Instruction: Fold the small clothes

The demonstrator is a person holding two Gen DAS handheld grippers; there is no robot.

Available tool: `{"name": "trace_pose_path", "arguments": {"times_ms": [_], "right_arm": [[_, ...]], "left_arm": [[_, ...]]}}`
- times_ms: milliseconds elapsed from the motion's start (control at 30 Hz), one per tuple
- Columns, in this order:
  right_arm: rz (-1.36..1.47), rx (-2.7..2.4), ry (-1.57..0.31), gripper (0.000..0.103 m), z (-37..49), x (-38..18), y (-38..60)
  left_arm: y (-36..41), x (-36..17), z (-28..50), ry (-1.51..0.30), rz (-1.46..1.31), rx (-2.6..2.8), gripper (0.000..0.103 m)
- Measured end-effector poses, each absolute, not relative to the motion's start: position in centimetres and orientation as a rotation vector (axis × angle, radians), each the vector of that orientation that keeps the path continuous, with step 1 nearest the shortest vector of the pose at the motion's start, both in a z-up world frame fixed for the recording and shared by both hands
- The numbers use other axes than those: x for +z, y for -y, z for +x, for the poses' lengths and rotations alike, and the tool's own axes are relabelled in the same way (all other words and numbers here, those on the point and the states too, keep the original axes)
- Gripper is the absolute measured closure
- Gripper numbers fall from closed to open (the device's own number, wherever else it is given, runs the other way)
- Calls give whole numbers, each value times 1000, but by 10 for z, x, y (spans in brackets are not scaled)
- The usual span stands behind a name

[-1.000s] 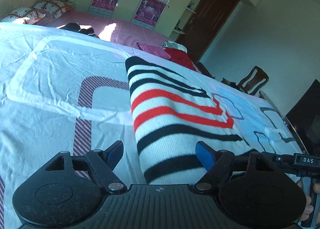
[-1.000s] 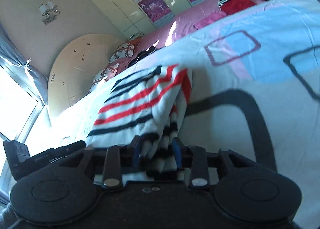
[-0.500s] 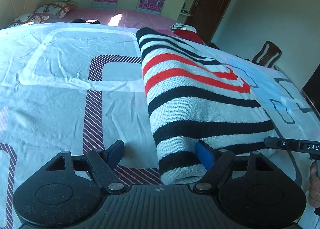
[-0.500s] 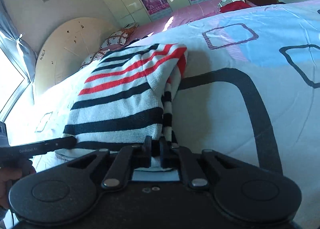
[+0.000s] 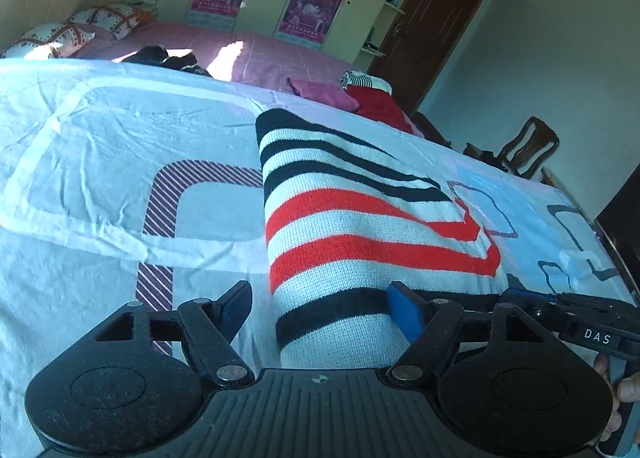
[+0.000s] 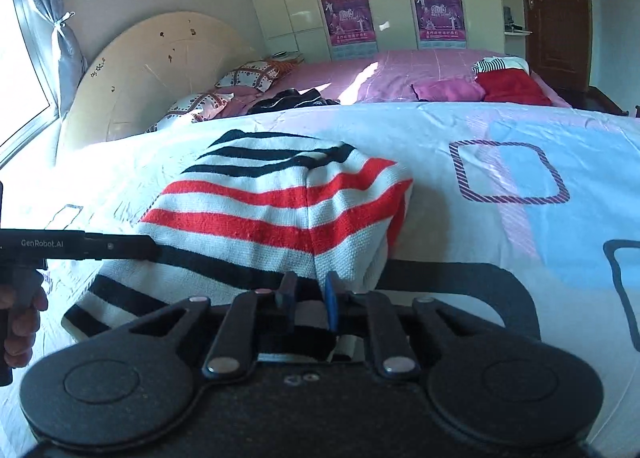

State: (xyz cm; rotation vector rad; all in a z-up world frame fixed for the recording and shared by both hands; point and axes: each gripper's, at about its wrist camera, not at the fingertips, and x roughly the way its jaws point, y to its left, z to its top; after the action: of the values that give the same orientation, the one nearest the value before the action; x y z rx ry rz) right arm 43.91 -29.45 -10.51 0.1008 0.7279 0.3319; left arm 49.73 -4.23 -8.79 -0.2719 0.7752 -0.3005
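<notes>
While the striped sweater (image 5: 360,242) lay folded lengthwise on the bed (image 5: 100,162), you kept both tools at its near end so the fold could be controlled from one edge. Your left tool (image 5: 320,310) stood wide open: its right pad rested against the knit, its left pad stood clear over the sheet, and nothing was clamped. That spread let the tool straddle the folded long edge, probably to steady or square it rather than lift it.

Your right tool (image 6: 307,294) sat at the opposite near corner, its pads drawn close together and having just parted a little. Dark-and-white knit showed between and behind the pads, and the sweater's seam ran straight ahead of them; the grip appeared to hold a thin layer of hem, which suits carrying that end forward over the body.

Ahead of both tools, the sweater extended away across the bed, with its far end well clear. Beyond it, on the pink bed, other clothes (image 6: 512,86) waited in a pile.
</notes>
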Motion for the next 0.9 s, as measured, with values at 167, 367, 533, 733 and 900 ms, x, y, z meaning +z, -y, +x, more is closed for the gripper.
{"name": "trace_pose_path", "arguments": {"times_ms": [167, 367, 533, 733, 900], "right_arm": [[92, 330, -643, 81, 445, -86, 293], [86, 297, -637, 76, 486, -93, 287], [79, 288, -704, 69, 503, -117, 284], [63, 276, -634, 70, 496, -99, 282], [63, 232, -709, 69, 526, -111, 283]], "left_arm": [[44, -79, 510, -757, -261, -303, 29], [51, -78, 536, -762, -214, -305, 29], [58, -88, 544, -783, -181, -316, 29], [54, -77, 549, -725, -199, -327, 29], [51, -88, 587, -786, -208, -295, 29]]}}
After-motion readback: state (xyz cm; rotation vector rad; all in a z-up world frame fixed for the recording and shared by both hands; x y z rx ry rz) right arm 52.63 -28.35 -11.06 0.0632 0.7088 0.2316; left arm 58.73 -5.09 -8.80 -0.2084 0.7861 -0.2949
